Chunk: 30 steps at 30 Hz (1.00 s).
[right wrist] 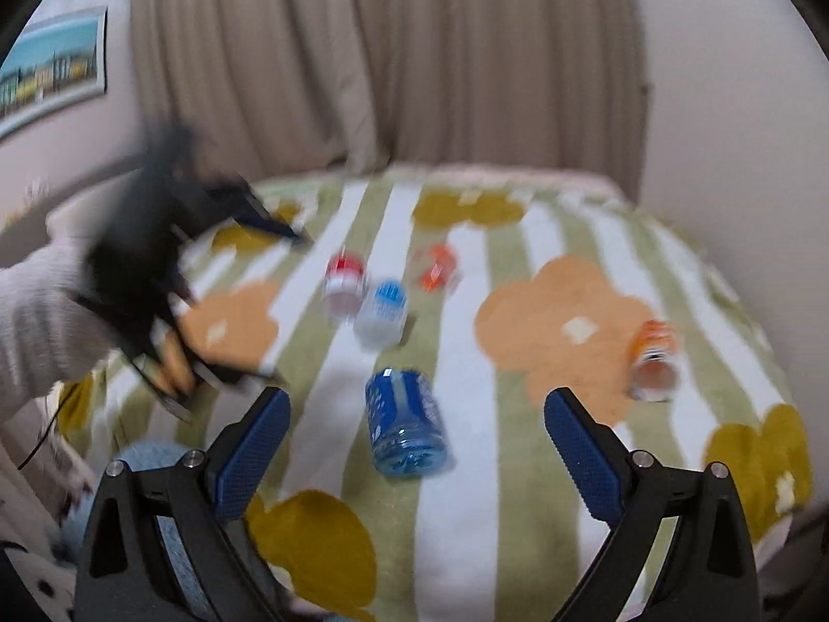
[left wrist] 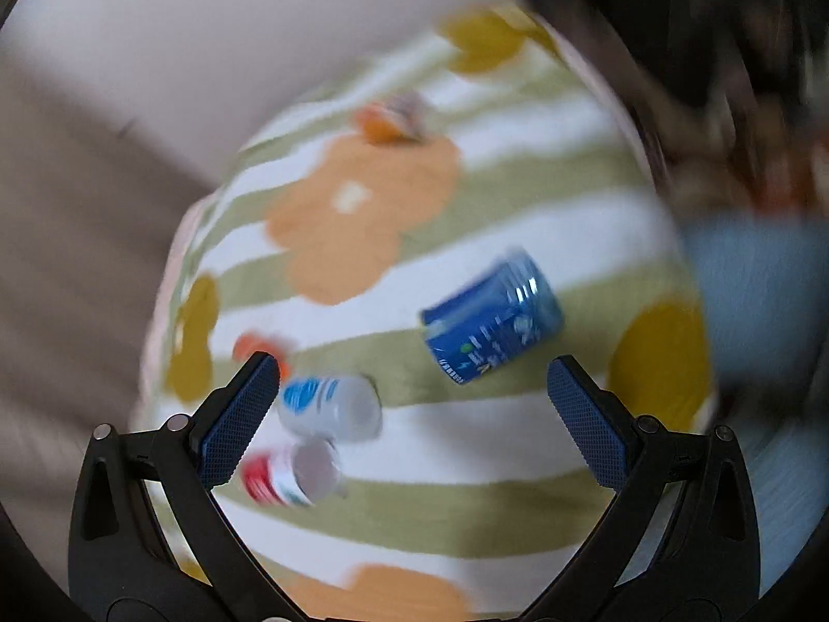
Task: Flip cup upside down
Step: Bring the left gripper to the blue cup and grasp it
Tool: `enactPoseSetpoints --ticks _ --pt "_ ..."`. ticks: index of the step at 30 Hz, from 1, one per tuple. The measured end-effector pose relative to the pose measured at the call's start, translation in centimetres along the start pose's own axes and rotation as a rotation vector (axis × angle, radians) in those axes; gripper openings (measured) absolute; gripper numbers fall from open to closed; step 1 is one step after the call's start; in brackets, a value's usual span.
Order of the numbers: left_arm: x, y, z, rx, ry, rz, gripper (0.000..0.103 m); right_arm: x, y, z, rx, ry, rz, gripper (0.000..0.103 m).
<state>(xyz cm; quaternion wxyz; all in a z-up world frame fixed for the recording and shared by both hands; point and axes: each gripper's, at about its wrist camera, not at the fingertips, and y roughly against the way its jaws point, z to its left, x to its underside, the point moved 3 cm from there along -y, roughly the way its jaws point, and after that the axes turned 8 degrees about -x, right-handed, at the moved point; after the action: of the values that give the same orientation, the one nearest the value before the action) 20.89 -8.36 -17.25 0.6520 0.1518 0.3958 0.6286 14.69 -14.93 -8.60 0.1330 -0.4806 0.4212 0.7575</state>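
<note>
Several small cups stand on a striped flowered blanket (right wrist: 466, 492). A translucent blue cup (right wrist: 406, 422) is nearest my right gripper (right wrist: 417, 435), which is open and empty just short of it. The same blue cup shows in the left wrist view (left wrist: 492, 319), ahead of my open, empty left gripper (left wrist: 414, 404). A white cup with a blue band (left wrist: 329, 407) and a red-banded cup (left wrist: 290, 471) lie close to my left finger (left wrist: 236, 425). Both views are motion-blurred.
An orange cup (right wrist: 653, 360) stands at the right and another (right wrist: 438, 267) at the back. The left gripper and the sleeved arm holding it (right wrist: 150, 280) hang over the blanket's left side. A curtain (right wrist: 388, 62) and wall stand behind.
</note>
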Motion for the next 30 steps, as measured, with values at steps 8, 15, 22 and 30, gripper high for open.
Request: enactPoseSetpoints --ticks 8,15,22,30 --pt "-2.2 -6.5 -6.4 0.16 -0.418 0.069 0.101 3.6 5.9 -2.2 0.069 -0.188 -0.117 0.098" --pt "-2.5 -9.3 -7.4 0.188 -0.487 0.148 0.073 6.0 7.3 -4.5 0.054 -0.31 -0.164 0.098" --pt "-4.1 -9.8 -4.4 0.272 -0.2 0.299 0.071 6.3 7.2 -4.2 0.005 -0.317 -0.194 0.098" --pt "-2.4 -9.9 1.8 0.515 0.611 0.572 0.071 4.9 7.2 -3.6 -0.115 -0.308 -0.256 0.098"
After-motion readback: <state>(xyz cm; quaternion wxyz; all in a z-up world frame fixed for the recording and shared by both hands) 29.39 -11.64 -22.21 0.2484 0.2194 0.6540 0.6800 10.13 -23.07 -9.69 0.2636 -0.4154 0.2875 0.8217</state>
